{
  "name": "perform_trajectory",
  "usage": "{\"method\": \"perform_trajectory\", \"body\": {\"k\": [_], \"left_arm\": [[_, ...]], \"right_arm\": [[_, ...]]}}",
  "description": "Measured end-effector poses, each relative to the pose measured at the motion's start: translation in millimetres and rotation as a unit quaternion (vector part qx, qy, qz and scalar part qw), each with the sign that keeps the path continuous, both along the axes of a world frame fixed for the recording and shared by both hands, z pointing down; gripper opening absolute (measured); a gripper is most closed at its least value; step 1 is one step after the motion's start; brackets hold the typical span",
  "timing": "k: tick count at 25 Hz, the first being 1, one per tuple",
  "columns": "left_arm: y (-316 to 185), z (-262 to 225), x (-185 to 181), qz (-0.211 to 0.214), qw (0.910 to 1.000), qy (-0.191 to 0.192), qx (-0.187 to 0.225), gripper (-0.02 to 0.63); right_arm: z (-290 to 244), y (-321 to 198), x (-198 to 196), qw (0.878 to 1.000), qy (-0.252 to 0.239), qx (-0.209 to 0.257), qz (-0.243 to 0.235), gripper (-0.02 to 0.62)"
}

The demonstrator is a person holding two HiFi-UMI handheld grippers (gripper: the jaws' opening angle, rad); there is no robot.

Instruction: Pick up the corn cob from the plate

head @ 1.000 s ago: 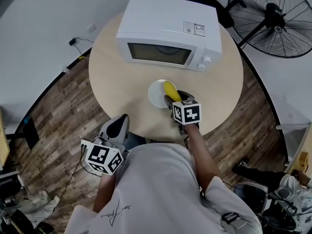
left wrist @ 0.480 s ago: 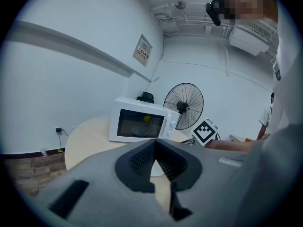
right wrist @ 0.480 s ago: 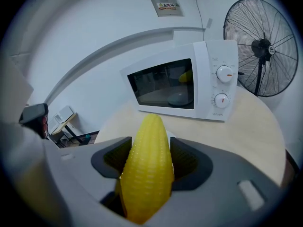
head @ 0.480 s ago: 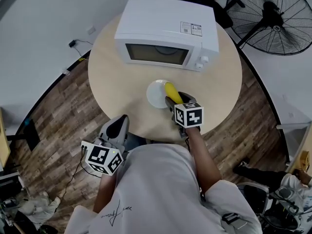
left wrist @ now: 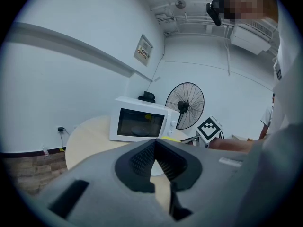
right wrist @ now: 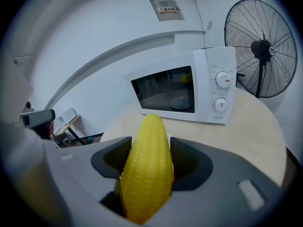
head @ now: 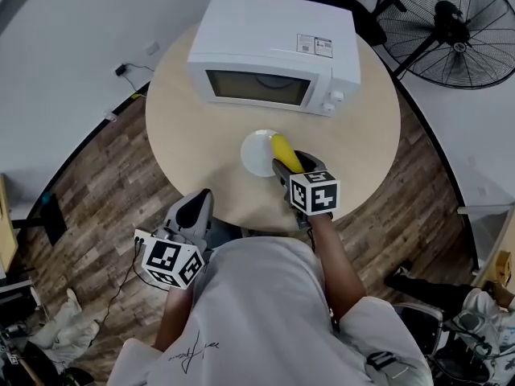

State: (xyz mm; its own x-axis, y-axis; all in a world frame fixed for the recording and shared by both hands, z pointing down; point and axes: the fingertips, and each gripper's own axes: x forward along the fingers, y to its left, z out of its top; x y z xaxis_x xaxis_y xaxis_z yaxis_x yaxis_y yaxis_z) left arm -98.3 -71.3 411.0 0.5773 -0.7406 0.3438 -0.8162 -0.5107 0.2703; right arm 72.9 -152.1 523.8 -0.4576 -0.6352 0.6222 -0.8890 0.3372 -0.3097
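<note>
nearest the body, the left gripper (head: 193,209) hangs off the table's near edge. its pads meet at the tips with nothing between them, and it plays no part in this step. just beyond, the right gripper (head: 288,161) reaches over the round table (head: 185,127). its jaws stand wide, clamped on the thick rear half of the corn cob (head: 282,149), whose pointed end sticks out ahead of the pads. the cob lies over the right rim of the white plate (head: 254,154); whether it has cleared the plate i cannot tell. behind stand the microwave (head: 273,51) and, off the table, a floor fan (head: 451,30).

to do the lift well, i would keep the squeeze steady, raise straight up and hold the cob's tilt. the tapered, bumpy cob could slide forward out of the pads if tipped further down.

against 1 second ago, the right gripper's marker cube sits slightly lower-right and larger in the head view. that suggests a small rise with the cob. the left gripper looks unchanged.
</note>
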Motion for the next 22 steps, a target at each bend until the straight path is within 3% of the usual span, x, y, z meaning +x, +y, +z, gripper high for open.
{"method": "perform_trajectory", "body": {"k": [13,22], "left_arm": [[0.3,0.5,-6.5,-0.016,0.9998,-0.009,-0.001,-0.002],[-1.6,5.1,-6.0,-0.011,0.9999,0.007,-0.011,-0.002]], "right_arm": [[-15.3,8.7,4.5,1.0,-0.011,0.013,0.0,0.27],[-35.0,15.4,8.9,0.999,-0.017,0.032,0.015,0.27]]}}
